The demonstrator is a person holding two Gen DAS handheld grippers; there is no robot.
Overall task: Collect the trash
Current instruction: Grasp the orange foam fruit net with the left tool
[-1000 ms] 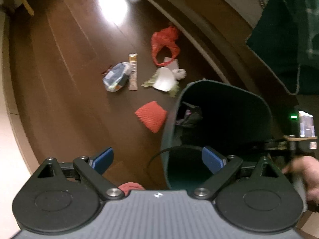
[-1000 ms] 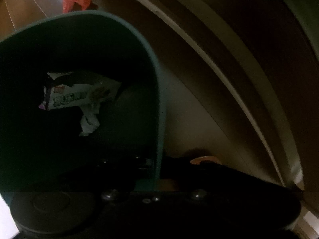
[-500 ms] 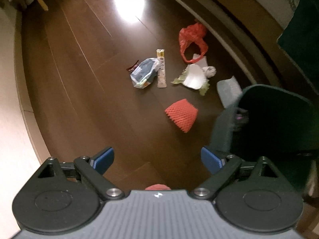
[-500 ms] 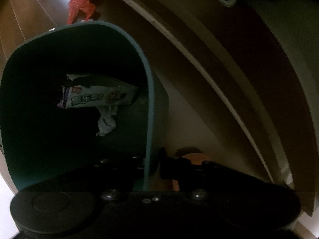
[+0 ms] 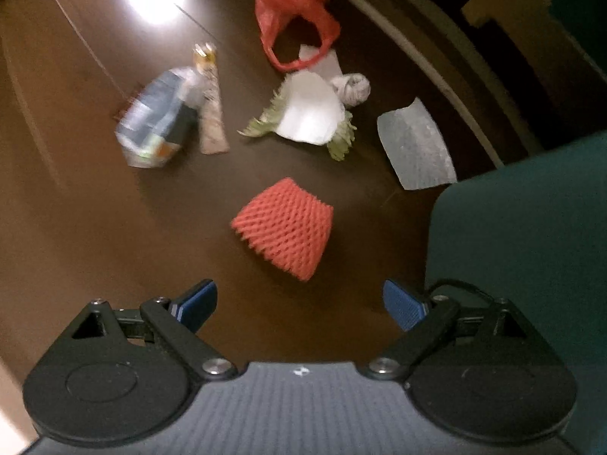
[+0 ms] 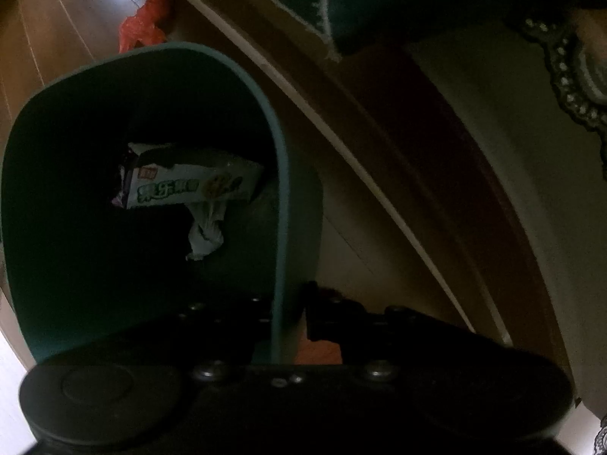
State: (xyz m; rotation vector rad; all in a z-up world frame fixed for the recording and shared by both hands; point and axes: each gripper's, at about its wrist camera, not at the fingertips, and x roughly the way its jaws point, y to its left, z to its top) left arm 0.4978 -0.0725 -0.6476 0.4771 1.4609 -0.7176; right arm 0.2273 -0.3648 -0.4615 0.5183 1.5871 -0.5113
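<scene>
Dark wood floor (image 5: 76,227), strongly glared at the top. Loose trash is scattered on it: one orange foam net (image 5: 282,227) nearest the left tongs (image 5: 299,303), with bare floor between; one red plastic bag (image 5: 296,22) farthest off; one white paper piece (image 5: 309,113) lying over green leaves (image 5: 341,142); one crumpled paper ball (image 5: 353,87) touching its upper edge; one clear plastic sheet (image 5: 415,146) beside the bin; one blue-and-white wrapper (image 5: 155,125) with one narrow sachet (image 5: 210,113) just beside it. All of this is blurred, and print on the wrappers cannot be read. The left tongs are spread wide, with nothing between the blue pads (image 5: 402,305). One green bin (image 6: 282,204) is seen, cut off at the right edge of the left view. Its rim is clamped by the right tongs (image 6: 288,322), nearly closed on the thin wall; their fingers are dark and hard to make out. Inside the bin, one snack packet (image 6: 193,185) and one white scrap (image 6: 206,233) are noted. A curved wooden base (image 6: 417,174) runs behind the bin.
</scene>
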